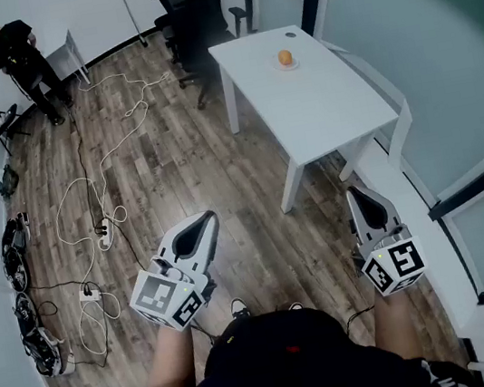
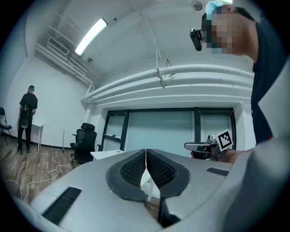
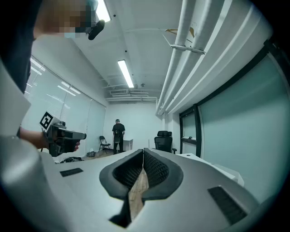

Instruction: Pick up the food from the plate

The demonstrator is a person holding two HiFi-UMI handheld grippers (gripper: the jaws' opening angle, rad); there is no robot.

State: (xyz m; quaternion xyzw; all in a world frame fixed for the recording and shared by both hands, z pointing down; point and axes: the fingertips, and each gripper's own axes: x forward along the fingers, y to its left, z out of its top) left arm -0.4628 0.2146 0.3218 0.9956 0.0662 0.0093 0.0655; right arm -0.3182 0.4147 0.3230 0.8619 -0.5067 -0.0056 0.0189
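An orange round piece of food point(image 1: 286, 57) lies on a small plate point(image 1: 287, 66) near the far end of a white table point(image 1: 319, 106) in the head view. Both grippers hang level over the wooden floor, well short of the table. My left gripper point(image 1: 202, 222) is shut with nothing between its jaws, and its own view shows the pads meeting point(image 2: 146, 156). My right gripper point(image 1: 355, 193) is shut and empty as well, its tips touching point(image 3: 143, 154). Neither gripper view shows the food.
A black office chair point(image 1: 193, 12) stands at the table's far end. A person in black point(image 1: 21, 55) stands at a small white desk at the back left. Cables and power strips point(image 1: 92, 231) trail across the floor on the left. Glass partitions point(image 1: 436, 36) run along the right.
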